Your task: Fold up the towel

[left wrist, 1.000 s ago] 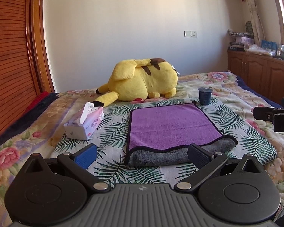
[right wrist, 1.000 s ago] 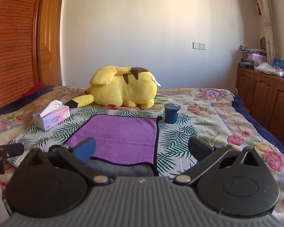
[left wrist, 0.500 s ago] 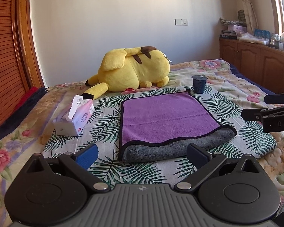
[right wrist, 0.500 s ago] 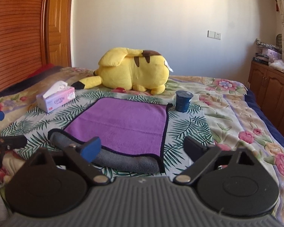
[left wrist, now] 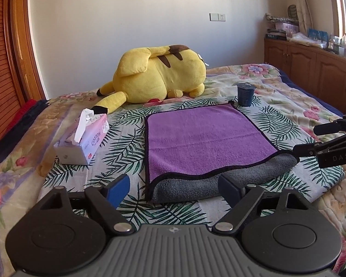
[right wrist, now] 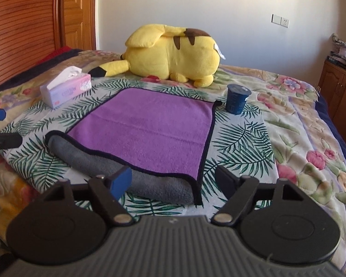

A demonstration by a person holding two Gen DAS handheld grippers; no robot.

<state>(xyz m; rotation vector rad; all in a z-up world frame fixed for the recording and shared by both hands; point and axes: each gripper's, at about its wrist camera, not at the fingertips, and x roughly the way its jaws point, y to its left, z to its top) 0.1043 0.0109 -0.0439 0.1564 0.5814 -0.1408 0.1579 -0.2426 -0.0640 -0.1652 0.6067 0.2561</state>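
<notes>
Two grippers, left (left wrist: 174, 188) and right (right wrist: 173, 180), spread wide, grasping nothing, near the towel (left wrist: 203, 138) on the bed (left wrist: 288, 106).

Both wrist views look low across the floral bed (left wrist: 288, 97), near the purple-and-grey terry towel (left wrist: 203, 138) (right wrist: 147, 127): left from its left-front, right from its right-front, sharing it.

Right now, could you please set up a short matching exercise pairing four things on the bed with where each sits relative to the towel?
Things:
1. plush toy
2. tissue box
3. dark cup
4. left tongs

Places:
A. by the far right corner of the towel
B. left of the towel
C. open, near the grey folded edge
D. beyond the far edge

Pairs: 1-D, 2-B, 3-A, 4-C
</notes>
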